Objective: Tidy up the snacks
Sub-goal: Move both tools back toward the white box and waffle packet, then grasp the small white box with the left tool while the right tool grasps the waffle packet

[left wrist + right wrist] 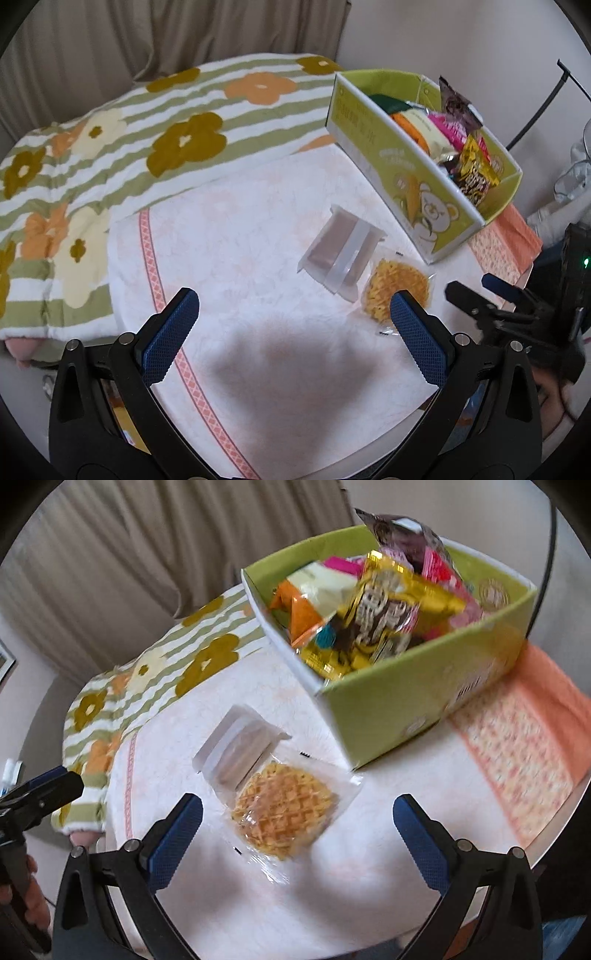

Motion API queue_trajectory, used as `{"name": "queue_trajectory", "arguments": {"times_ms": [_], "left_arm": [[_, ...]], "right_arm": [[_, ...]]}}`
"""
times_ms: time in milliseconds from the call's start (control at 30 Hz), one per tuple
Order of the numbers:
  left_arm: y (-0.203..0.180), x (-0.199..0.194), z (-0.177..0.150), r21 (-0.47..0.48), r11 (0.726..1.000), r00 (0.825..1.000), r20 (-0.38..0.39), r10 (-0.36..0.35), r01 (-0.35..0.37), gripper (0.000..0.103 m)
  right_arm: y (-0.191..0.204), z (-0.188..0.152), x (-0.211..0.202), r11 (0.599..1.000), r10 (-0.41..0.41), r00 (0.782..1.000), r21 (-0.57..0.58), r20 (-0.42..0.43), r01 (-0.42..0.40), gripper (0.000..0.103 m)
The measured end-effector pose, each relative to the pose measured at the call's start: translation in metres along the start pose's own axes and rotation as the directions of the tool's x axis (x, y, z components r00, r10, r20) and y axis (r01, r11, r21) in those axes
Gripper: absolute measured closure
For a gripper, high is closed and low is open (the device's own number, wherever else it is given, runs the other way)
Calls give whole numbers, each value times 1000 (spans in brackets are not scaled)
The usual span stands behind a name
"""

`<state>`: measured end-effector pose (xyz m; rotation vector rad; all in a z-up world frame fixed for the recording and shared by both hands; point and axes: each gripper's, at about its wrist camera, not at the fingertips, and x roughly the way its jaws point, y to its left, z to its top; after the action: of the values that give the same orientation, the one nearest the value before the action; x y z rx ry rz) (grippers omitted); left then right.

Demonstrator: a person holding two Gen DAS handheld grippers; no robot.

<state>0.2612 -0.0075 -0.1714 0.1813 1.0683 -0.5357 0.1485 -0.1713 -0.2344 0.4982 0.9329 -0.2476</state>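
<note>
Golden waffle snack [282, 814] in clear wrap, lying flat on white tablecloth [369, 830] at centre of right wrist frame, touching brown wrapped bar [240, 747] just above and left of it. Green cardboard box [388, 705] at upper right, packed with bright snack packets [373, 624], near both loose items but apart from them. Right gripper [297, 830] spread wide, empty, low in frame over the waffle. Left gripper [293, 321] likewise wide apart, holding nothing. Flowered striped blanket [147, 140] at upper left of left wrist frame.
</note>
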Motion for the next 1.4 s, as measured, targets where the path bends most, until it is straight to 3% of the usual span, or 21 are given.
{"name": "queue_trajectory", "arguments": {"times_ms": [400, 567, 700, 933, 1233, 1400], "left_arm": [[10, 57, 15, 59, 998, 998, -53, -34, 37, 1], [6, 74, 26, 74, 996, 996, -70, -47, 52, 1], [-8, 94, 33, 114, 991, 992, -106, -65, 77, 1], [-40, 126, 41, 222, 968, 982, -171, -74, 112, 1], [-68, 164, 38, 333, 937, 977, -209, -38, 108, 1], [-74, 180, 35, 355, 929, 971, -238, -22, 107, 30]], "right_arm": [[23, -15, 59, 987, -124, 992, 109, 20, 121, 0], [30, -13, 79, 983, -157, 987, 95, -31, 159, 0], [29, -17, 81, 981, -193, 979, -8, -60, 192, 1], [14, -24, 67, 978, -206, 966, -60, -157, 199, 1], [16, -28, 58, 983, -177, 976, -77, -127, 168, 1], [19, -25, 65, 982, -183, 975, -81, -128, 173, 1]]}}
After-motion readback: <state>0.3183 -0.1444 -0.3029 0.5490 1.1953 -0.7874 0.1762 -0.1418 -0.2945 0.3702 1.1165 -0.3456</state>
